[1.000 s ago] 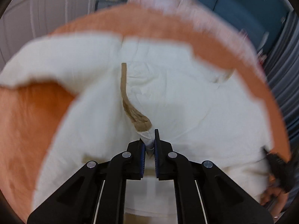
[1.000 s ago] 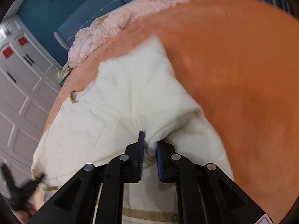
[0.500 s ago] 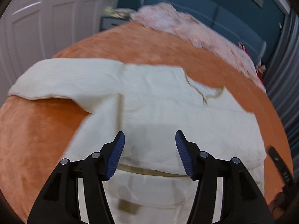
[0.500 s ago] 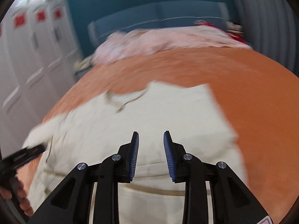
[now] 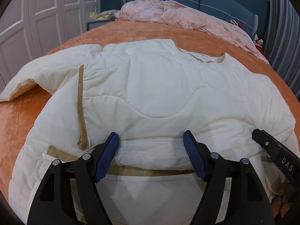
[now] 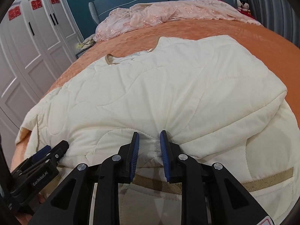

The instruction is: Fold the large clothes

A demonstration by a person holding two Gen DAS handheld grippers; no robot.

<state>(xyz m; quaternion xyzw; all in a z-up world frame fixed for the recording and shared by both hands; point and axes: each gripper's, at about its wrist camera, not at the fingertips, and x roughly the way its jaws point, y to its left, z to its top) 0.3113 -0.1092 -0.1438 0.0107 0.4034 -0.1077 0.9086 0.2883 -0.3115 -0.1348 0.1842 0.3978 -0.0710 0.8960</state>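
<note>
Cream quilted jacket (image 5: 150, 93) folded on bed

Both views were sharp and free of motion blur. Even, soft indoor light fell from above, bright on the jacket (image 5: 159, 93), with mild washout on its palest folds. Soft shadows sat under the left gripper (image 5: 151, 142) and right gripper (image 6: 149, 142). Fisheye bending curved the bed (image 5: 22, 116) and wardrobe (image 6: 37, 46), and black vignette ringed the corners.
</note>
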